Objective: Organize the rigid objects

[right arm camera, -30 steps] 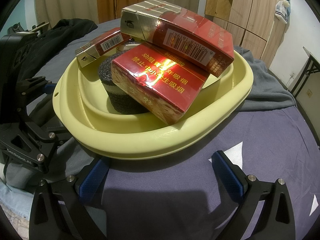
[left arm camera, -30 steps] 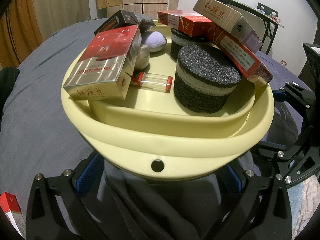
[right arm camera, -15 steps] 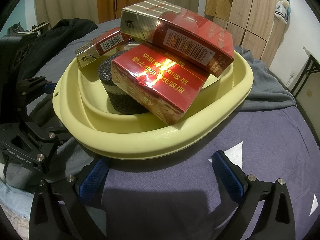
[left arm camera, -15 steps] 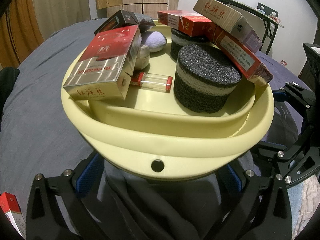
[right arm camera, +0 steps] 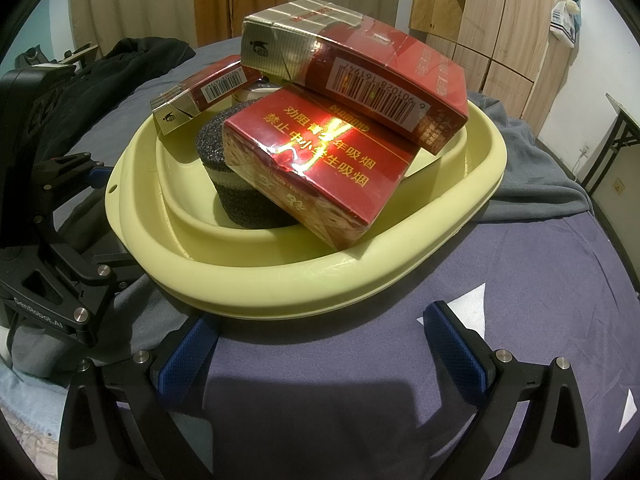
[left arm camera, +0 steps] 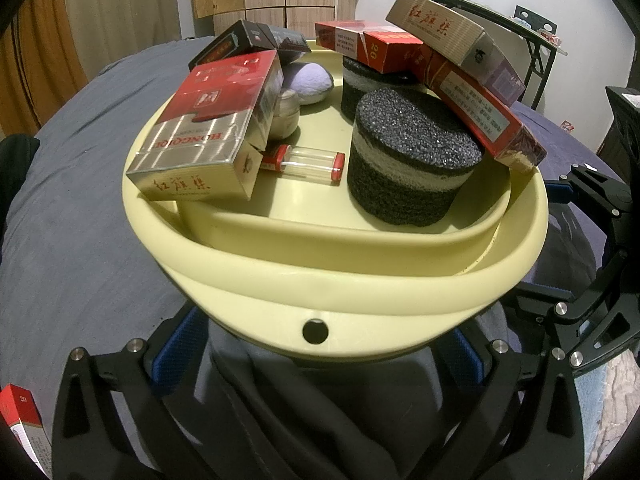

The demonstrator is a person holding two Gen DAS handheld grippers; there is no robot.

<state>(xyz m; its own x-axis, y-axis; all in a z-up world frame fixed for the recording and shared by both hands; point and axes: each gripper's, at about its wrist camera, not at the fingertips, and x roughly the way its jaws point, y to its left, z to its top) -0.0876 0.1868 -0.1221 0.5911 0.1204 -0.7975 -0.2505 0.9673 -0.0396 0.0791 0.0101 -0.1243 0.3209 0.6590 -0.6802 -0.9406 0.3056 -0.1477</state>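
Ahead of spread left gripper (left arm camera: 320, 354): basin (left arm camera: 360, 280), rim seemingly untouched.

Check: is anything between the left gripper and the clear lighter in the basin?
Yes. The basin rim rises directly ahead of the open left gripper; the lighter lies beyond it on the floor, flanked by a carton and foam puck.

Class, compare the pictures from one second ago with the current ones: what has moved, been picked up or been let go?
Nothing visibly changed. The yellow basin, its cigarette cartons and foam blocks lie exactly as before, and both the left gripper and right gripper stay open beside the basin, holding nothing.
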